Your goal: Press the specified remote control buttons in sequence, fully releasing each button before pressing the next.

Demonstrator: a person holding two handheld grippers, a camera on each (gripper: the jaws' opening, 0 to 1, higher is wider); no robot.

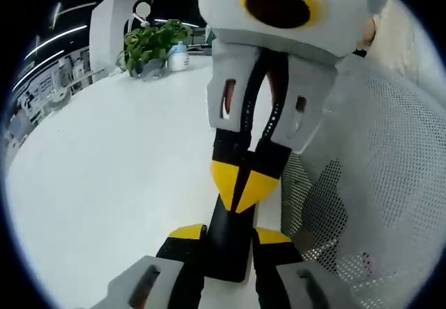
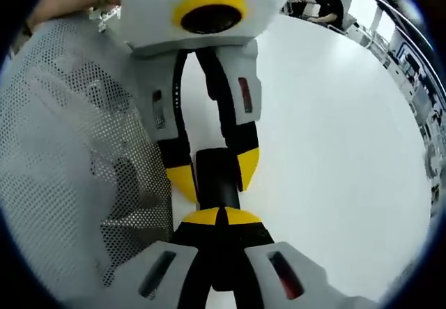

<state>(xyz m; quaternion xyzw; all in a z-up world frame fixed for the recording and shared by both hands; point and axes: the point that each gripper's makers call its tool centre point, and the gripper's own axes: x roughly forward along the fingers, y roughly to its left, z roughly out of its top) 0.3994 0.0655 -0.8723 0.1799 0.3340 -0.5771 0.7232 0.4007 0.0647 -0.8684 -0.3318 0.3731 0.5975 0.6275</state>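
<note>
A white surface (image 1: 104, 183) spreads across the left of the left gripper view; a grey mesh chair (image 1: 376, 183) sits at right. At lower centre, the left gripper (image 1: 230, 238) clamps its jaws on a black remote control (image 1: 226, 243). The right gripper (image 1: 244, 187) reaches down from the top, jaws closed together, tips touching the remote. A potted plant (image 1: 150, 47) stands upper left. No writing is legible.

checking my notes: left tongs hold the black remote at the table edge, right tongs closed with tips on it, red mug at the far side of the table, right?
Not a red mug: the left gripper view shows a green potted plant there. The rest stands.
</note>
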